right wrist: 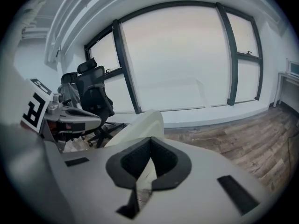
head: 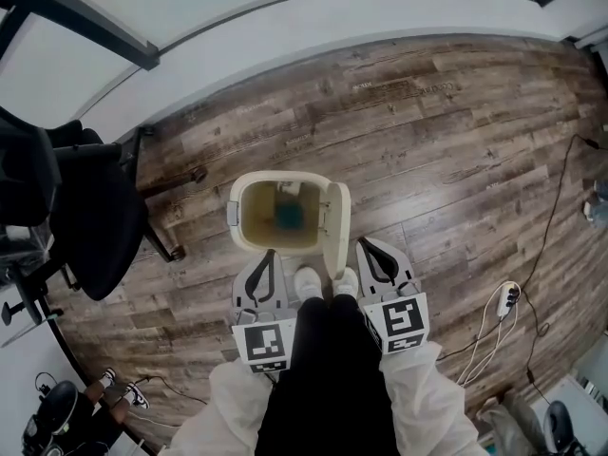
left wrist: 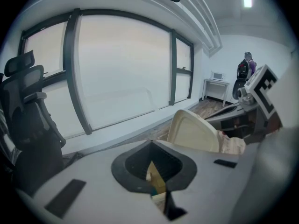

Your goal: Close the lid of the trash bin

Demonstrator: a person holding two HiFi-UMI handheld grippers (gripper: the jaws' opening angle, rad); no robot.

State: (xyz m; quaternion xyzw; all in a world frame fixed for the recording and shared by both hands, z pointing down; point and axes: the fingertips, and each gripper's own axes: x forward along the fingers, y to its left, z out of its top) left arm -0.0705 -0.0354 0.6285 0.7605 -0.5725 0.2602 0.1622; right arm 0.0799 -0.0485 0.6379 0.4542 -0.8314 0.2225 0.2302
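Hard to say what's in the bottom of the trash bin (head: 249, 190), just a blurry teal blob (head: 290, 217). White sleeves (head: 226, 397) hide the hands. The bin stands on the wood floor (head: 427, 141) just beyond the shoes (head: 307, 281), with its lid (head: 335, 228) flipped up on its right side (long edge running near to far, inside facing left). The left gripper (head: 267, 256) and right gripper (head: 364, 247) flank it on the near side, both with jaws pressed together and empty.

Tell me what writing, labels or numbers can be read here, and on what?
None: no word or number can be read.
Cube on the left tongs: black-and-white square pattern, not letters.
Second cube on the right tongs: the same.
Trash bin: no label shows.
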